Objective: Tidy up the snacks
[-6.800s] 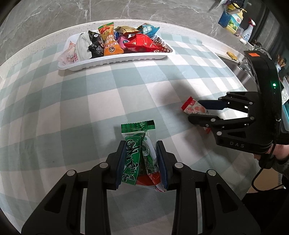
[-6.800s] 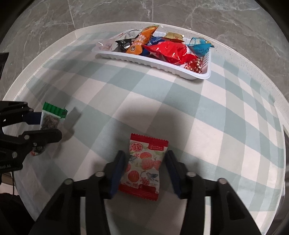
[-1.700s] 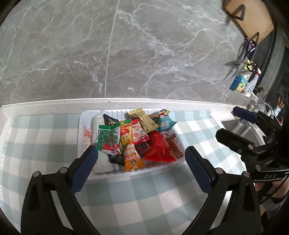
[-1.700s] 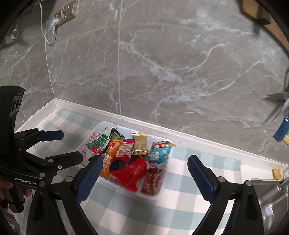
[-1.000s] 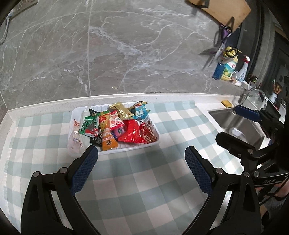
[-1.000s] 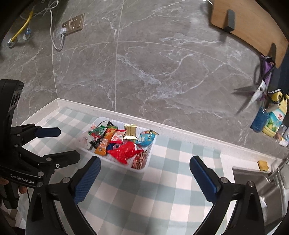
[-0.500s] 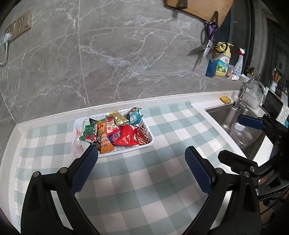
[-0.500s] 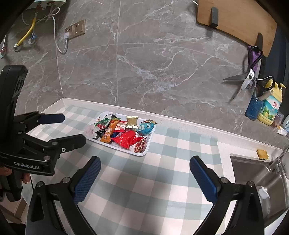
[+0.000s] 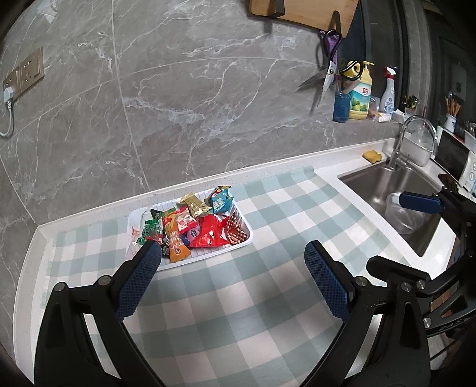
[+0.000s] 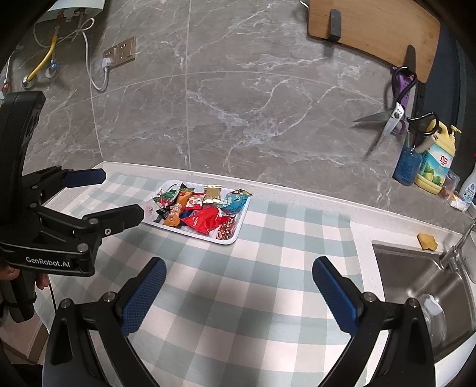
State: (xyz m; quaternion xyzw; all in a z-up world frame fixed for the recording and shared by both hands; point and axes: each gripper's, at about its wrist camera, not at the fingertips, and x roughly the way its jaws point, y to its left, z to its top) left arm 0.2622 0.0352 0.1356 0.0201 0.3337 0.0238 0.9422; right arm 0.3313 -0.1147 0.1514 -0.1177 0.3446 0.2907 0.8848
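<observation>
A white tray [image 9: 241, 246] [image 10: 238, 235] full of several bright snack packets sits on the checked cloth near the back wall. A large red packet [image 9: 209, 233] [image 10: 205, 219] lies in its middle, and a green packet [image 9: 150, 232] at its left end. My left gripper [image 9: 232, 269] hangs high above the counter, pulled back from the tray, open and holding nothing. The right gripper [image 10: 238, 282] is likewise open and holding nothing, raised well away from the tray. Each gripper shows at the edge of the other's view: the left gripper [image 10: 102, 193] and the right gripper [image 9: 386, 232].
A steel sink [image 9: 383, 184] [image 10: 416, 274] with a tap lies to the right of the checked cloth [image 9: 253, 297]. Scissors [image 10: 389, 122], a wooden board [image 10: 372, 26] and bottles [image 10: 434, 163] are on the marble wall. A yellow sponge [image 10: 427, 241] rests by the sink.
Both grippers let go of their packets into the tray earlier; over the last second both have risen and drawn back, so the tray looks smaller and farther.
</observation>
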